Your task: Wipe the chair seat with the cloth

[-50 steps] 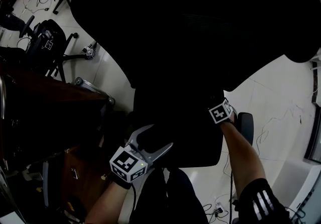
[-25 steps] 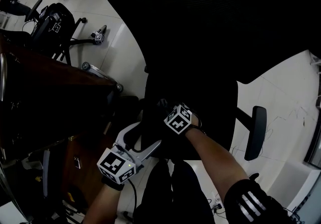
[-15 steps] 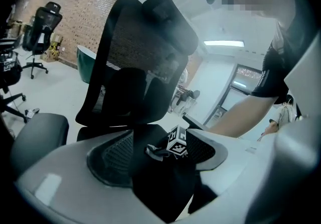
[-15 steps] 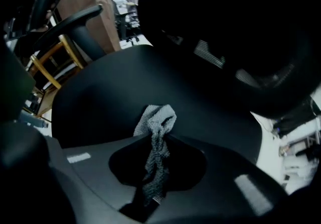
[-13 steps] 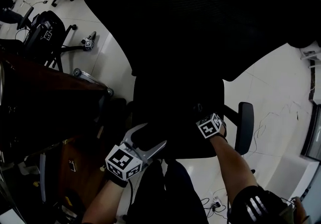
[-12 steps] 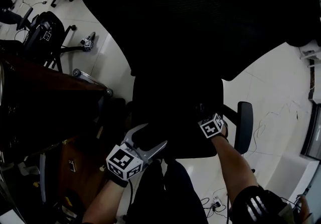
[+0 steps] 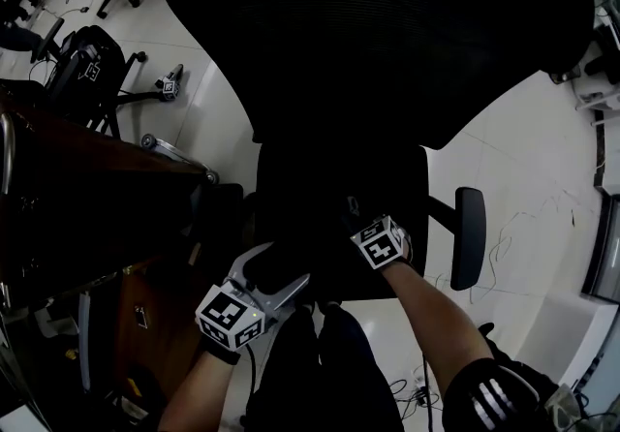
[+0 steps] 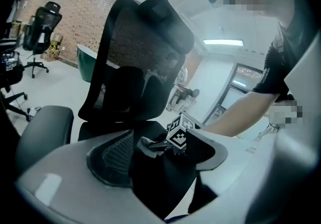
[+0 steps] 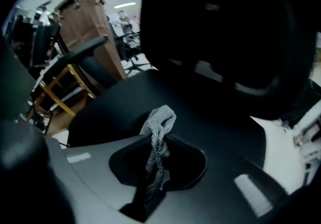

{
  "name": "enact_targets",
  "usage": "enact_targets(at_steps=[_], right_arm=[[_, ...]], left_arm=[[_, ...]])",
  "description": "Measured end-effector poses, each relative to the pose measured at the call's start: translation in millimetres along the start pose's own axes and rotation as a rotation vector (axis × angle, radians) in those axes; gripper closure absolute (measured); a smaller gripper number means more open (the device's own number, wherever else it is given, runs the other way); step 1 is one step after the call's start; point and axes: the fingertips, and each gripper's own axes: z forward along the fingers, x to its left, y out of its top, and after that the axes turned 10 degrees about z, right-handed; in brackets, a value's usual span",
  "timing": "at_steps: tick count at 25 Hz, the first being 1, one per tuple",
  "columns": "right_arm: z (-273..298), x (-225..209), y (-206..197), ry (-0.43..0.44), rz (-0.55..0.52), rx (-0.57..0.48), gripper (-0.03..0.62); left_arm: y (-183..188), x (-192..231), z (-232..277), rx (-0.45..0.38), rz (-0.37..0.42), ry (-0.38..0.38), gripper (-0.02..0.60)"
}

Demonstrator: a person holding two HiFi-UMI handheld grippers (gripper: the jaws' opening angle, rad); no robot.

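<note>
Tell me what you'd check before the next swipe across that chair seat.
1. Grip on cloth: ok, pinched in the shut right gripper.
2. Spread of cloth: not ok, bunched into a twisted strand.
3. Contact of cloth with chair seat: cannot tell.
4. Seat steadied: cannot tell; the left gripper has its jaws apart astride the seat's front edge.
5. Seat ahead free of objects: ok in the right gripper view.
</note>
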Motion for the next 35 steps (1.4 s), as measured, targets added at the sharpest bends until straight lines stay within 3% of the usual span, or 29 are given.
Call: enact_targets(at_steps=[6,11,16,29,35], right_arm=[[43,145,28,0.198,-0.185,0.004,0.546],[70,194,5,0.236,-0.282,0.065,0.546],[67,160,-34,0.189,-0.267,0.103,0.546],[-24,-32,-140,-0.088,-0.128,0.197,0.546],[-37,-40,-131,-0.117,-0.063,0.172,0.546]], left_arm=[[-11,10,-32,-0.002,-0.013,0.06,0.23],[-18,13,-49,0.002,-0.024,0.091,0.232],[-27,-3,-42,0.011,-0.038,0.061,0.232],[-26,-56,5,0.03,-0.048,-0.075,0.232],[-28,-58,-3,0.028,-0.051,-0.072,0.232]])
